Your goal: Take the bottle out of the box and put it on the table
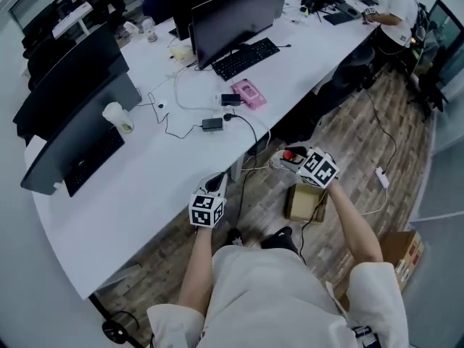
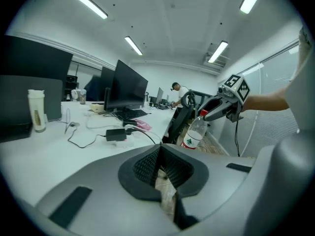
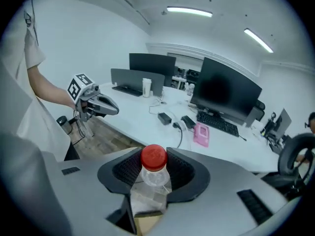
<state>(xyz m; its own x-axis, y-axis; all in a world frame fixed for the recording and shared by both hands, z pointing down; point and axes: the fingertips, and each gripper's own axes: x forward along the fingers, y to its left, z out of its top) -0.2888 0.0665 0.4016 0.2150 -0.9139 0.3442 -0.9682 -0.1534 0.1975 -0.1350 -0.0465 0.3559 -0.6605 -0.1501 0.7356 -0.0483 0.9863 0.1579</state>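
Red-capped bottle point(image 3: 154, 157) in pinch of right gripper point(image 3: 155, 177), label point(image 2: 189, 142) only in left gripper view; left gripper point(image 2: 160, 162) jaws together.

- White table point(image 1: 145, 187): long, running diagonally through the head view.
- On it, at the near end: a dark monitor point(image 1: 80, 125) with a keyboard point(image 1: 93, 159) in front and a white cup point(image 1: 118, 117) beside it.
- Further along: a black adapter point(image 1: 212, 124) with its cable point(image 1: 250, 125), a pink case point(image 1: 249, 93), a second keyboard point(image 1: 244, 58) and a second monitor point(image 1: 235, 13).
- Wood-plank floor point(image 1: 355, 133): a cardboard box point(image 1: 297, 205) and a white power strip point(image 1: 382, 177) lie on it.
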